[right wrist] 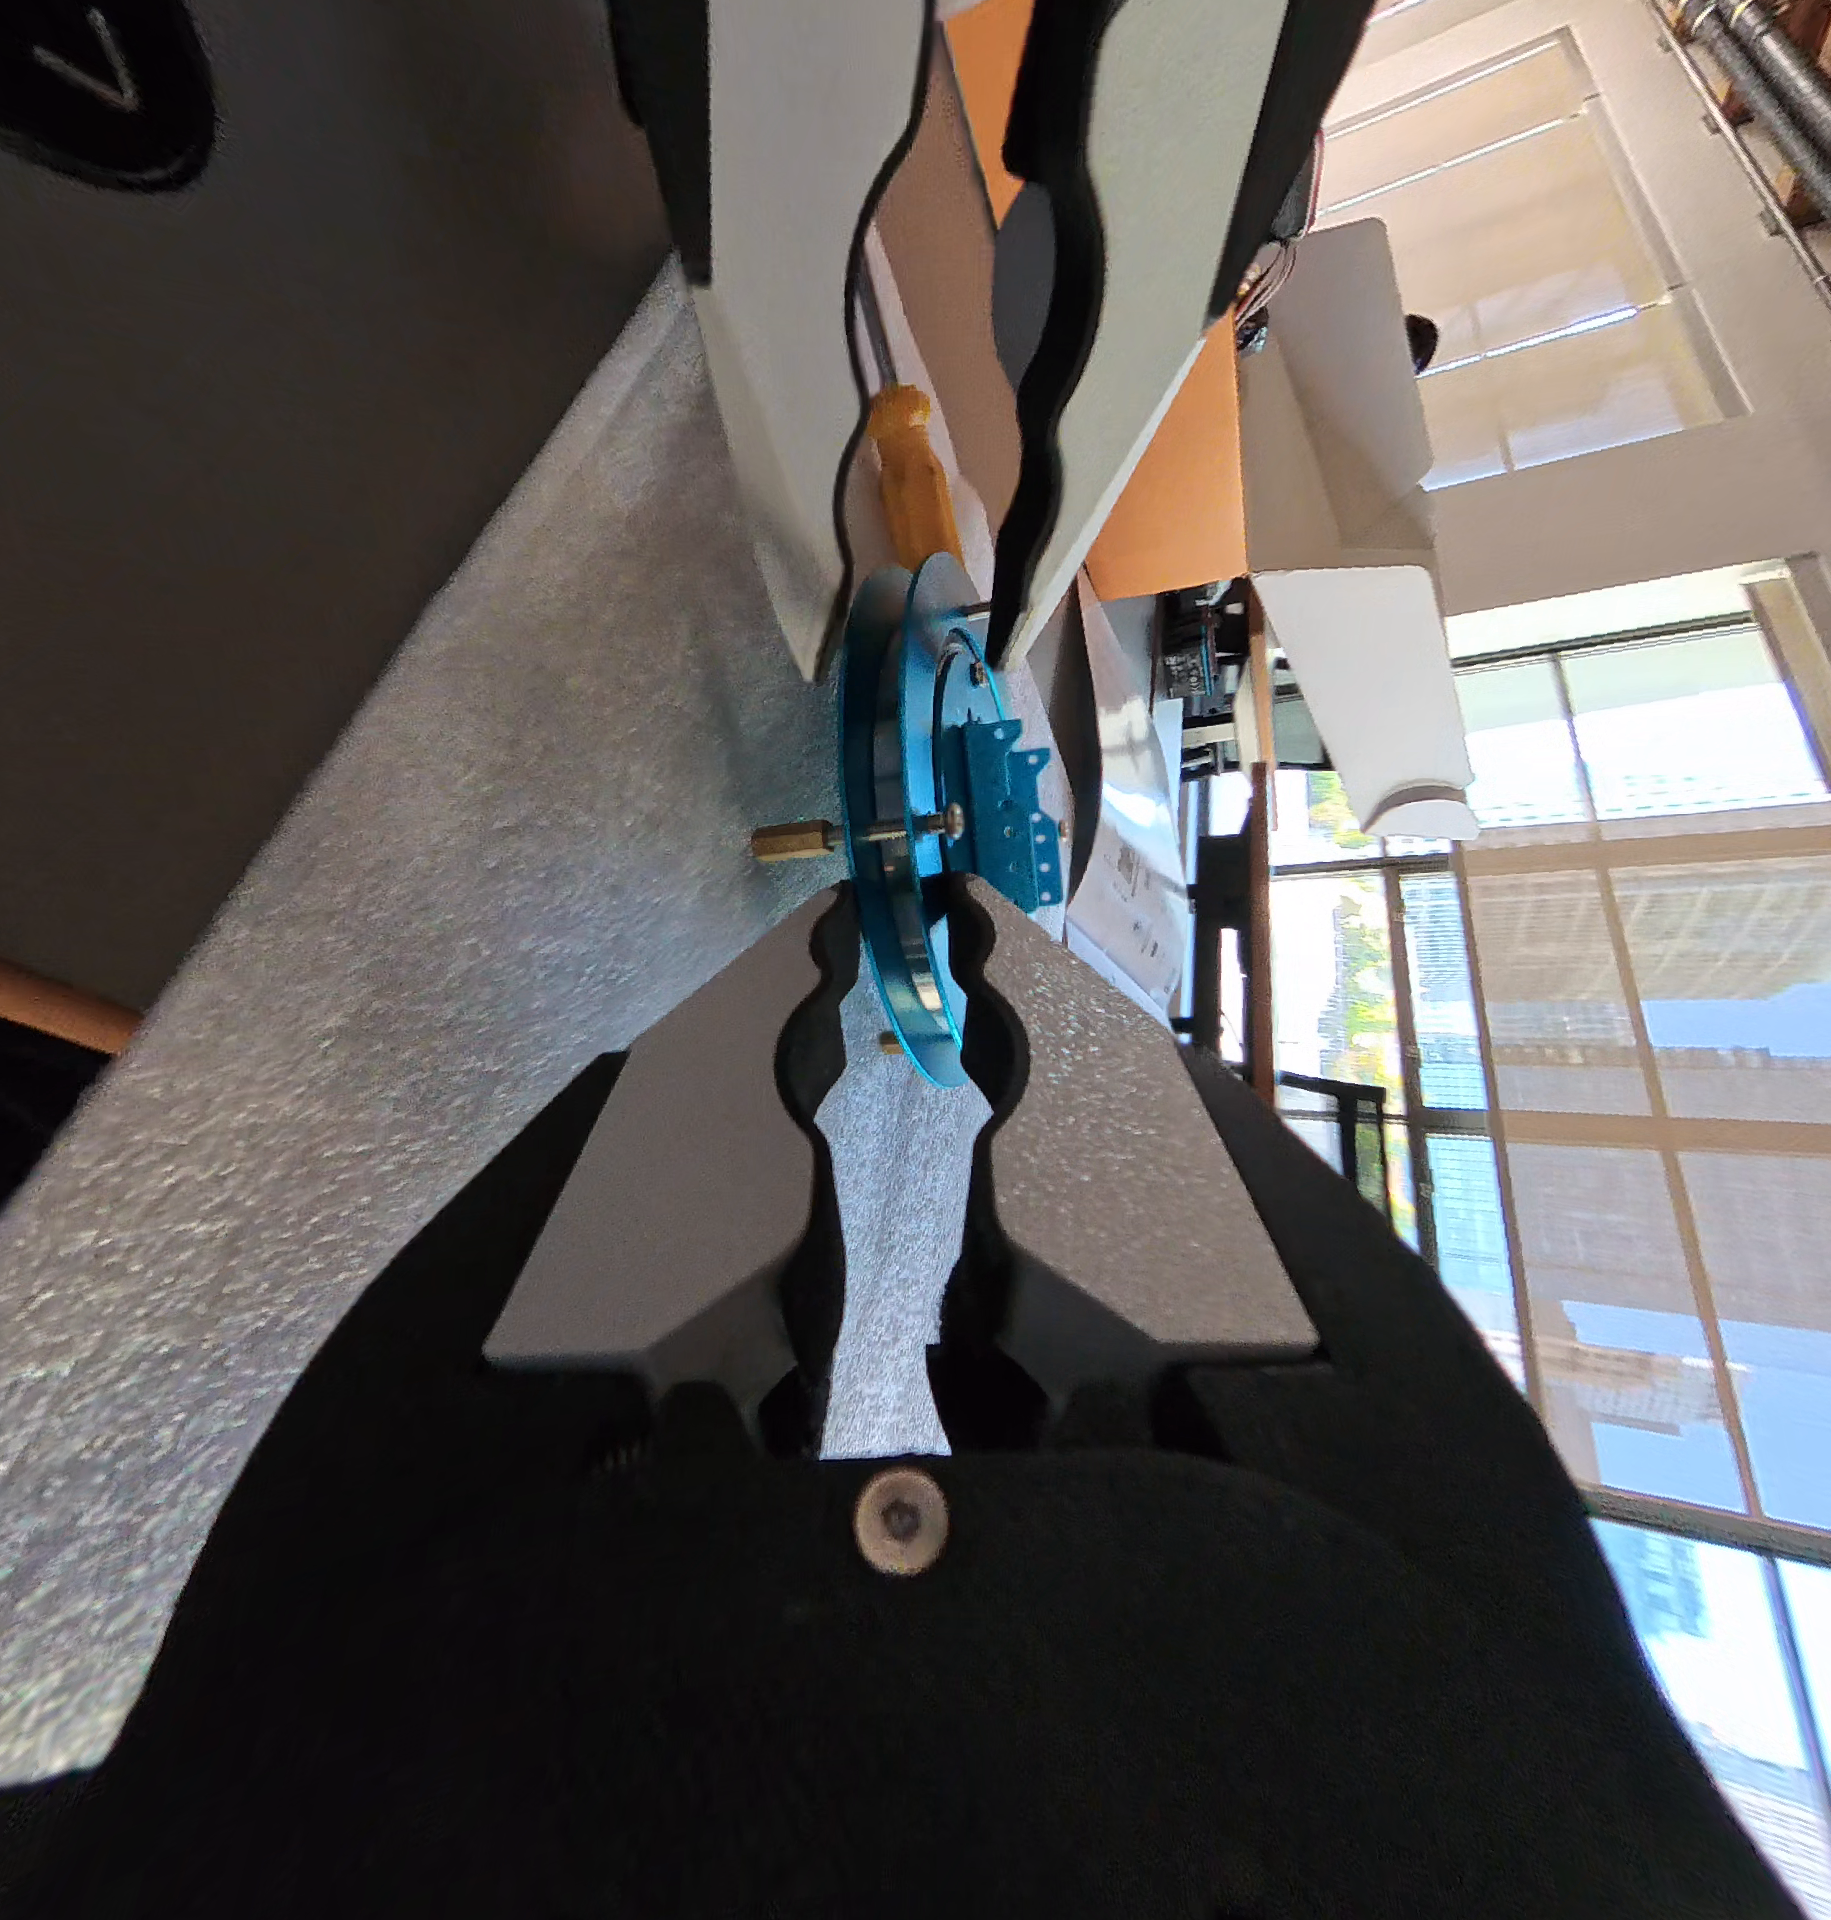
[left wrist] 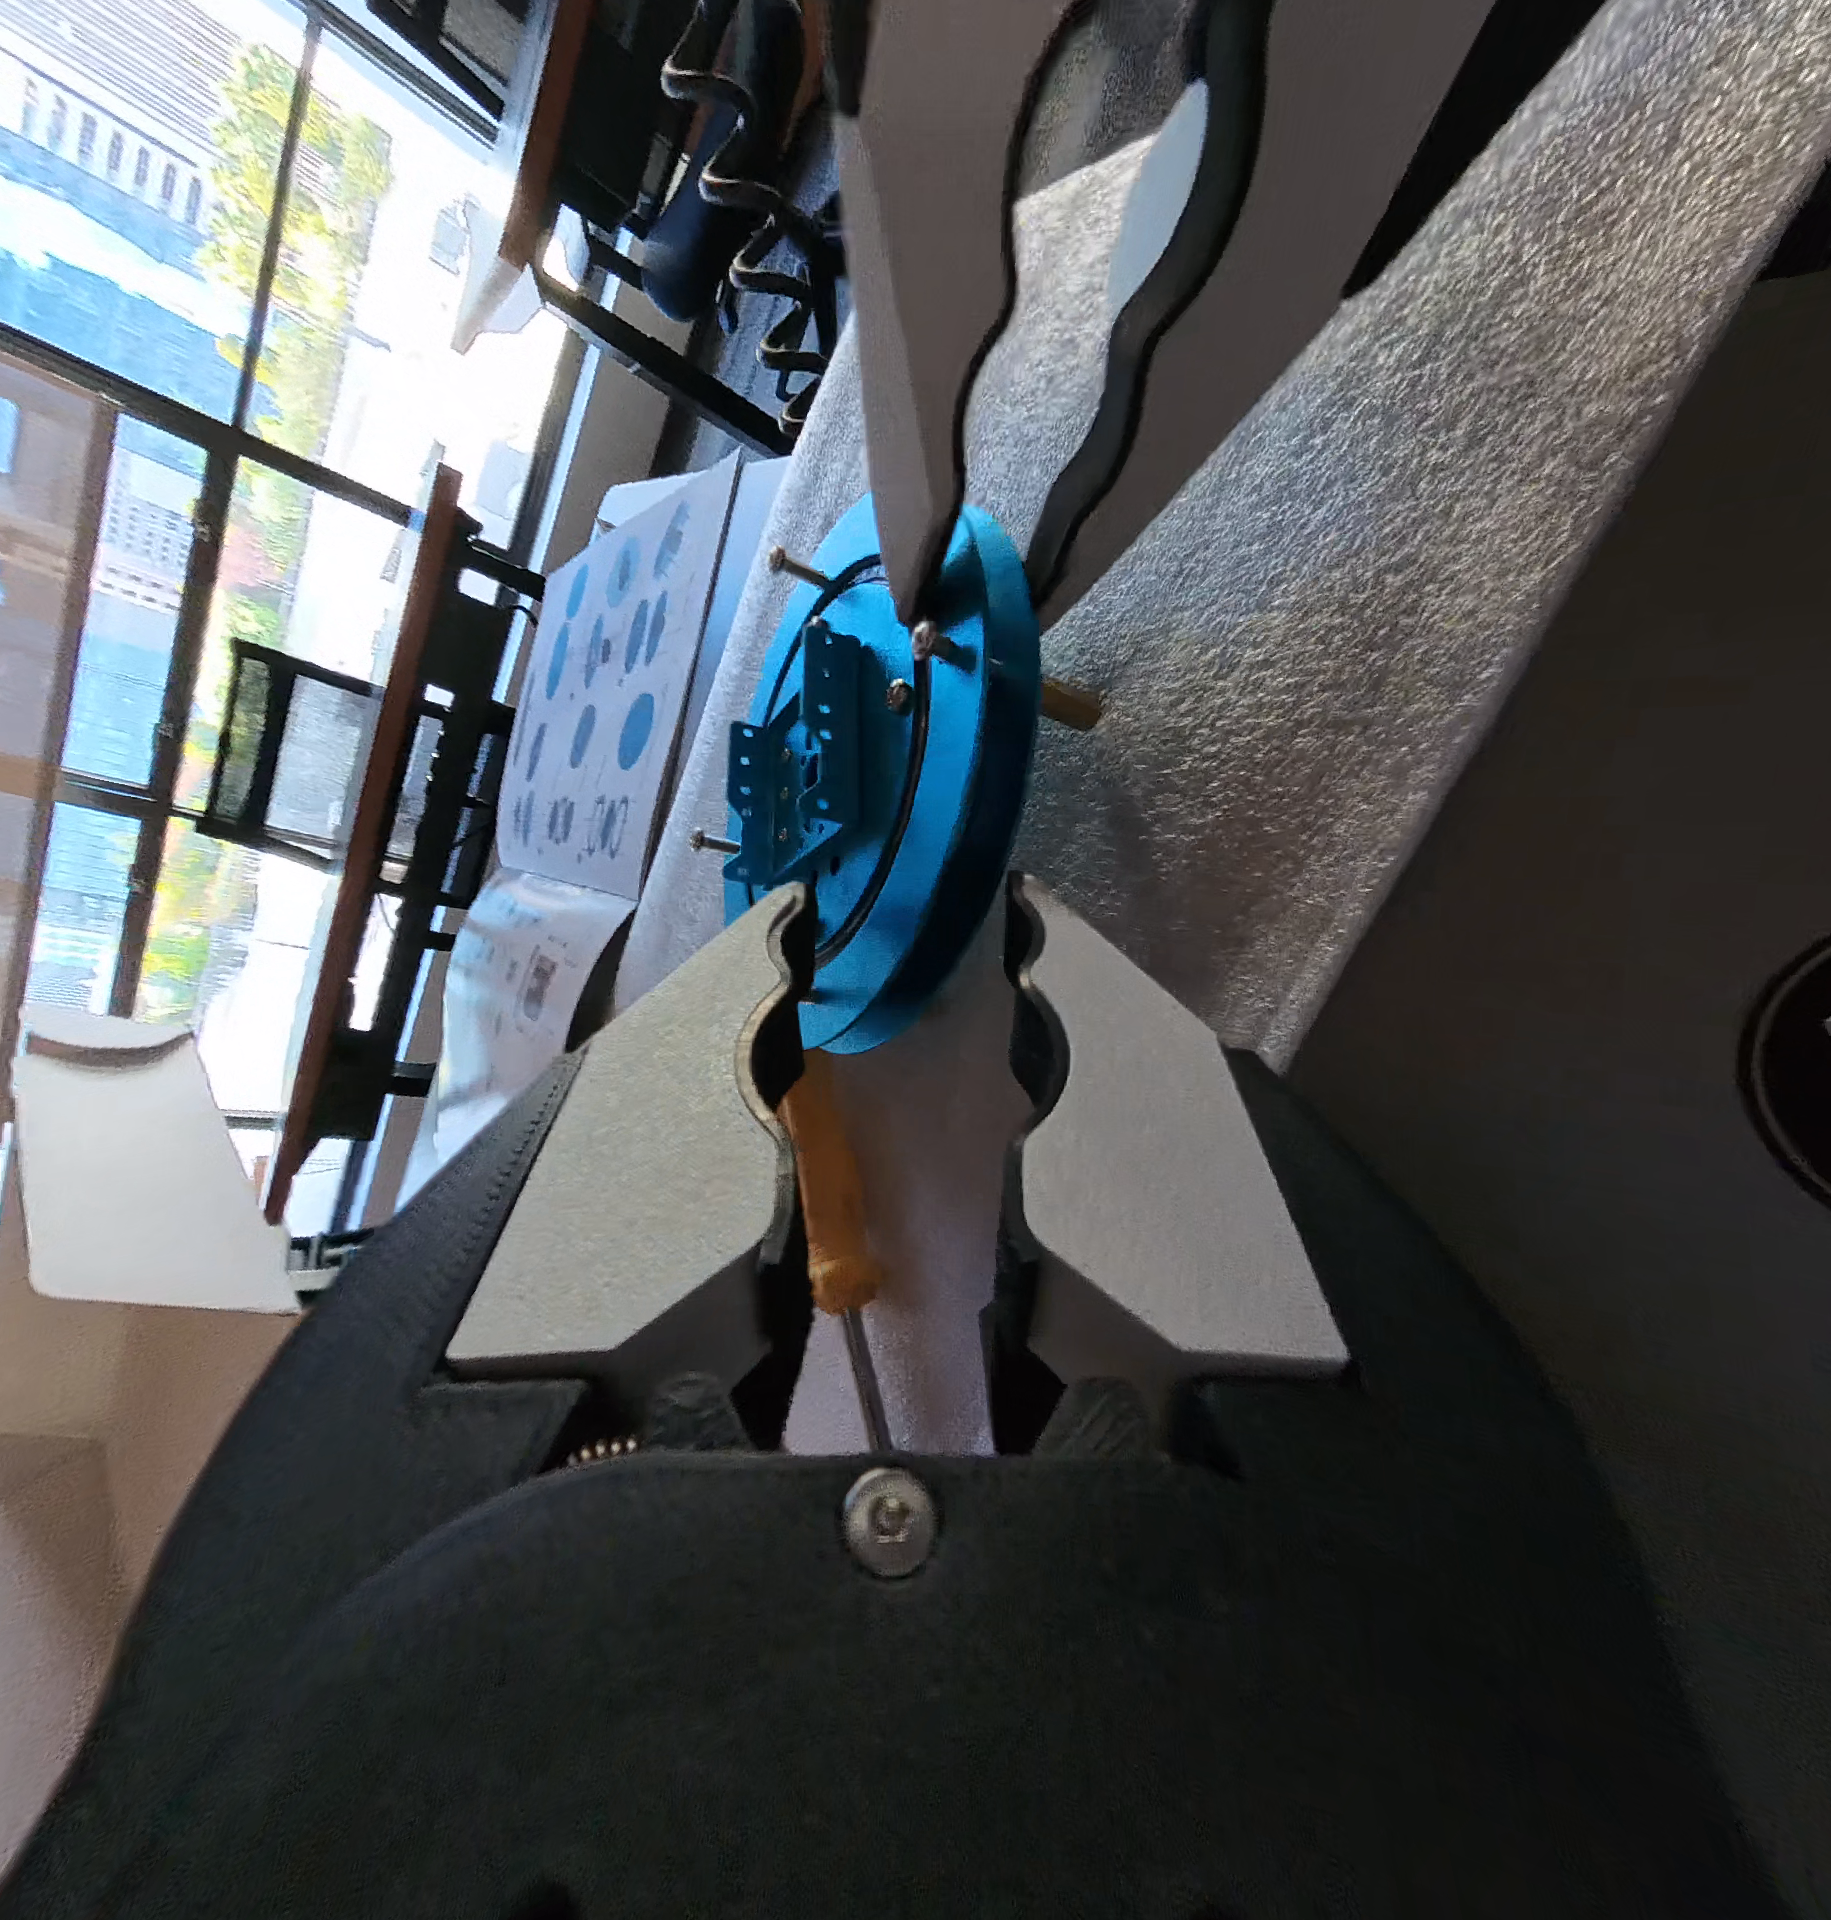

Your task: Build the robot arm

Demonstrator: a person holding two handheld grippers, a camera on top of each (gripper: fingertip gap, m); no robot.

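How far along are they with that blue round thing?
Done: two blue discs are stacked, with a bracket bolted on the face and brass standoffs behind. In hand: the left gripper and right gripper each clamp the discs' rim from opposite sides. Left, probably: several long screws stand proud, and the yellow-handled screwdriver lies untouched on the foam mat.

Left gripper (left wrist: pixel 906 914): black textured body, grey wedge fingers (left wrist: pixel 630 1164), wavy black pads, silver hex screw (left wrist: pixel 890 1522) lower centre. Right gripper (right wrist: pixel 895 904): identical build.
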